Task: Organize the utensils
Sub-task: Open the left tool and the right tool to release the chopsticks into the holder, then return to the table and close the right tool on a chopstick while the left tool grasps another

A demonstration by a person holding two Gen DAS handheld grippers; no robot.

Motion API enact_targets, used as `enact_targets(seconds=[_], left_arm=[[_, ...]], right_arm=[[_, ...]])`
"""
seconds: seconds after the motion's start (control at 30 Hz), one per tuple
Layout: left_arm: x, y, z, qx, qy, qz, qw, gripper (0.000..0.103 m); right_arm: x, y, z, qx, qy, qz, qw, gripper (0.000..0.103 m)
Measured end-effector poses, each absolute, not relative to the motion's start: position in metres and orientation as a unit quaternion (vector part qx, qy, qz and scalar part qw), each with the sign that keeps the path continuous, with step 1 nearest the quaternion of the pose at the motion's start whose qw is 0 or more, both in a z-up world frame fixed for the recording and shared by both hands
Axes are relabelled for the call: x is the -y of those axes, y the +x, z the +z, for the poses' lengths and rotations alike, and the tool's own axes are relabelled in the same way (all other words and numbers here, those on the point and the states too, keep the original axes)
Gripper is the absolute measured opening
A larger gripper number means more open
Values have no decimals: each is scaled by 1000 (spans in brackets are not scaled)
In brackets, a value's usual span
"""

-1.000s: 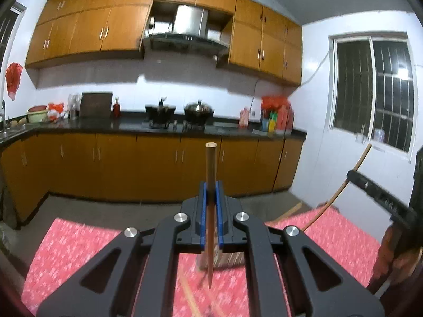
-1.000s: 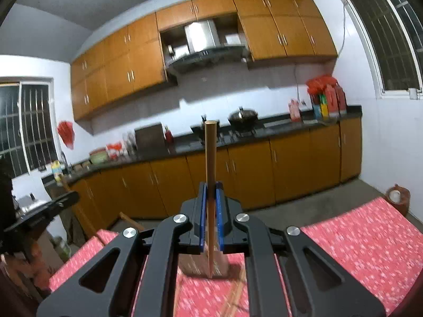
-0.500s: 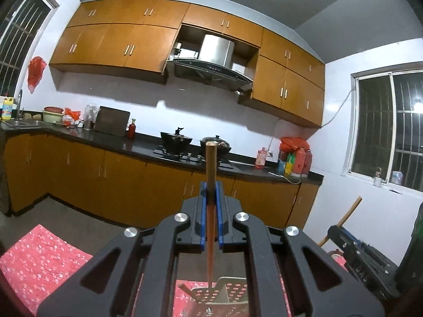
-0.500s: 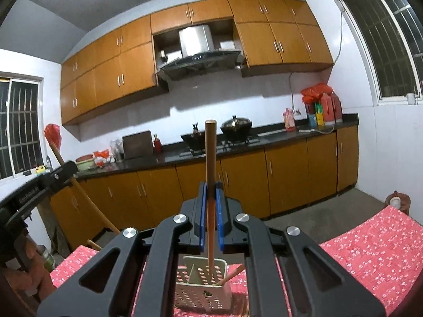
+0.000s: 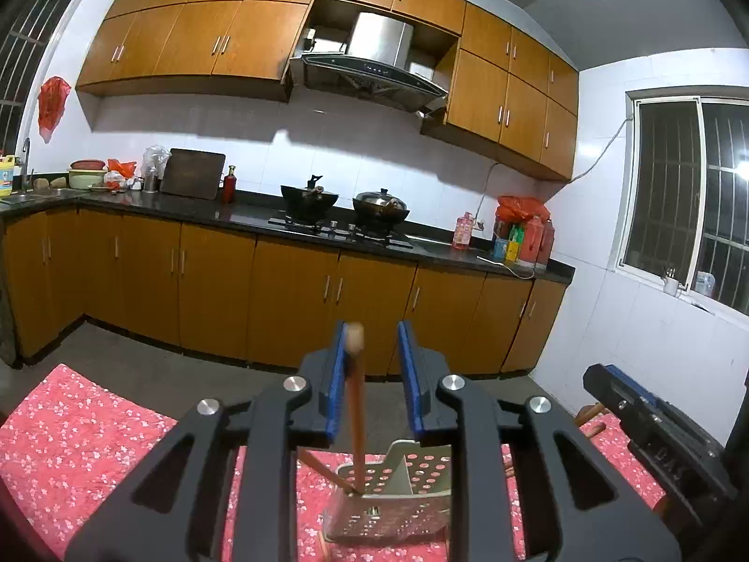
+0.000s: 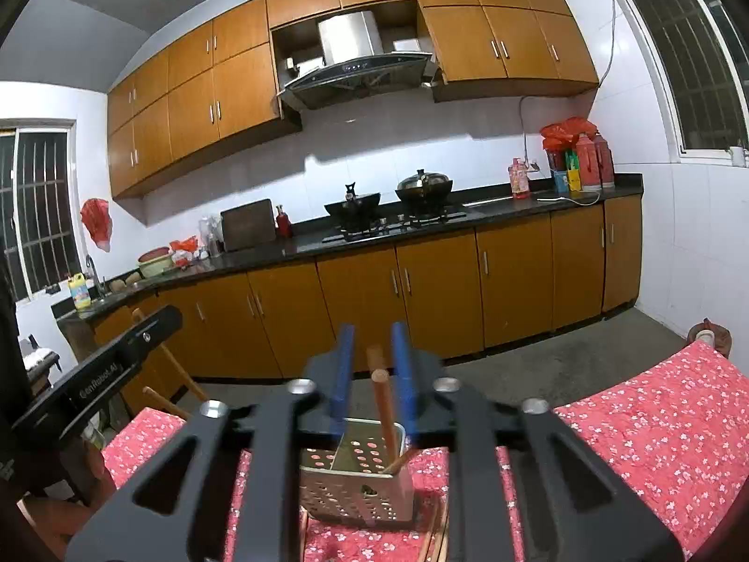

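A perforated metal utensil holder [image 5: 398, 501] stands on the red floral tablecloth [image 5: 84, 435], just below both grippers; it also shows in the right wrist view [image 6: 356, 482]. My left gripper [image 5: 372, 365] is open, and a wooden chopstick [image 5: 356, 412] leans against its left pad with its tip in the holder. My right gripper [image 6: 373, 365] is open, and a wooden chopstick [image 6: 384, 412] stands loose between its pads, its lower end in the holder. Another chopstick [image 5: 323, 468] leans in the holder. The right gripper's body [image 5: 655, 431] shows at the left view's right edge.
More chopsticks [image 6: 433, 538] lie on the cloth beside the holder. A wooden chair [image 6: 164, 374] stands at the table's far left. Kitchen cabinets and a counter [image 5: 281, 220] with pots run along the back wall. The left gripper's body [image 6: 107, 365] shows at the left.
Both grippers have opened and let go of their chopsticks, which now stand in the holder. Both grippers have tilted down so the holder sits lower and nearer in view.
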State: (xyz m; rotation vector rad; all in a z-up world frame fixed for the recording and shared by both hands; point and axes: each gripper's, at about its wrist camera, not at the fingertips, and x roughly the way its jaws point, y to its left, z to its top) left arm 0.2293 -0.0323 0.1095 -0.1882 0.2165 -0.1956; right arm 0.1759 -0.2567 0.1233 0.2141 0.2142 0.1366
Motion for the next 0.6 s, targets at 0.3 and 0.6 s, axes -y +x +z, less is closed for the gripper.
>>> enact_targets(seconds=[0.3, 0.6], left_arm=[[2, 189, 120, -107, -113, -98, 983, 25], [-38, 143, 61, -188, -88, -45, 977, 32]], right_arm=[[280, 129, 135, -91, 112, 50, 988, 32], [307, 124, 35, -260, 106, -6, 960, 32]])
